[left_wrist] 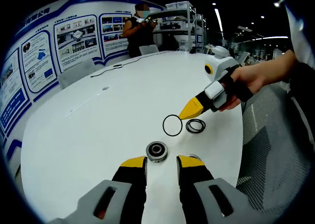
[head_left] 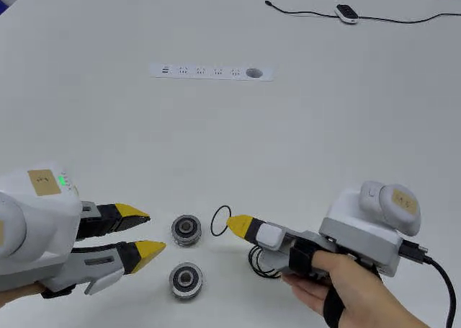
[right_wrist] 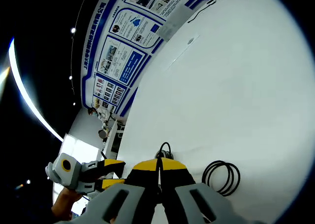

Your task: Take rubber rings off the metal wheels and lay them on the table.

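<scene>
Jaws of the right gripper [head_left: 240,225] are clamped on a rubber ring [head_left: 220,220], held just left of the pile of loose rings [head_left: 263,263]. I'd lower it flat beside that pile before letting go, so it can't roll. Farther from the pile, two metal wheels [head_left: 186,229] sit before the left gripper [head_left: 150,232], its jaws parted.
</scene>
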The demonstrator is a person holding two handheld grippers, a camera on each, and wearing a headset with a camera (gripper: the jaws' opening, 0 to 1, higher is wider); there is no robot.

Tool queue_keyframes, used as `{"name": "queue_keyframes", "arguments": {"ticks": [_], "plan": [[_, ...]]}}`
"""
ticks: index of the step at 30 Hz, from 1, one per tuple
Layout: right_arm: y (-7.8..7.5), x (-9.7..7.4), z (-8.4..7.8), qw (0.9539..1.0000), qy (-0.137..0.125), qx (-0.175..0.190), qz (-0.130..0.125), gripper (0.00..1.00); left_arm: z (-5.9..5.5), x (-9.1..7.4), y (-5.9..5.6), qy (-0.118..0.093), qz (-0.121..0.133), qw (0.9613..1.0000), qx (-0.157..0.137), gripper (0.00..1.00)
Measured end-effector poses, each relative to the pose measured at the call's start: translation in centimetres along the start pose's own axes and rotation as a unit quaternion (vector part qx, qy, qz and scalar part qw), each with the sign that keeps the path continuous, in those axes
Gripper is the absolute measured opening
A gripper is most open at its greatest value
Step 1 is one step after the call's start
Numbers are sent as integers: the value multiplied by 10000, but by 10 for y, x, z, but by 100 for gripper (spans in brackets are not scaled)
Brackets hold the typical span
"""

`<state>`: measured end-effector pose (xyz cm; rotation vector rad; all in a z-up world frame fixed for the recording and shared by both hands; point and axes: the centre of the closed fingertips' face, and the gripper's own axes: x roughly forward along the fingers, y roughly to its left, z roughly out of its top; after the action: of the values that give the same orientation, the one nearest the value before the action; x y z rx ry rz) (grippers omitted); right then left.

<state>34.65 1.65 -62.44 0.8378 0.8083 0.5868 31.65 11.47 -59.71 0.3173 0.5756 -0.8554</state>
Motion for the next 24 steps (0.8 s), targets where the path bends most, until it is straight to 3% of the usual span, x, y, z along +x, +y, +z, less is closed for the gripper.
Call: {"name": "queue_keyframes", "arguments": {"ticks": [7,24], "plan": [[-17,-20,1,9994,-187,202,-199,2,2,-7,-5,-106,35,9999,-39,25],[-48,-50,-9,9964,-344,501,-591,2,8,-14,-18,-245,73,9997,-48,25]]}}
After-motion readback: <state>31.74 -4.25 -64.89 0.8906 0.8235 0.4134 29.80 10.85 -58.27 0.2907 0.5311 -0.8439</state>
